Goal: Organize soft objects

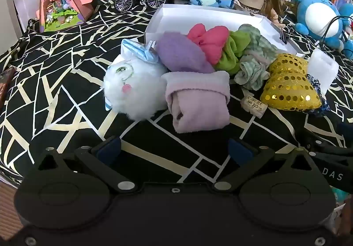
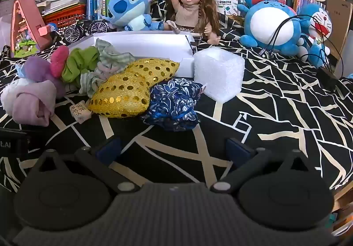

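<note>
Left gripper [image 1: 174,150]: fingers spread, empty, just before rolled lilac sock [image 1: 198,102]. Right gripper [image 2: 174,150]: fingers spread, empty, before blue floral pouch [image 2: 174,105]. Gold sequin pillow [image 2: 130,89] touches the pouch; white box [image 2: 141,44] behind the pillow.

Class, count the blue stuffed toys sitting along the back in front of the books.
3: Stitch plush left of the doll, round blue plush to her right, Doraemon plush far right. Others may be hidden.

Even indoor light, soft shadows, sharp focus, strong fisheye bending at edges
</note>
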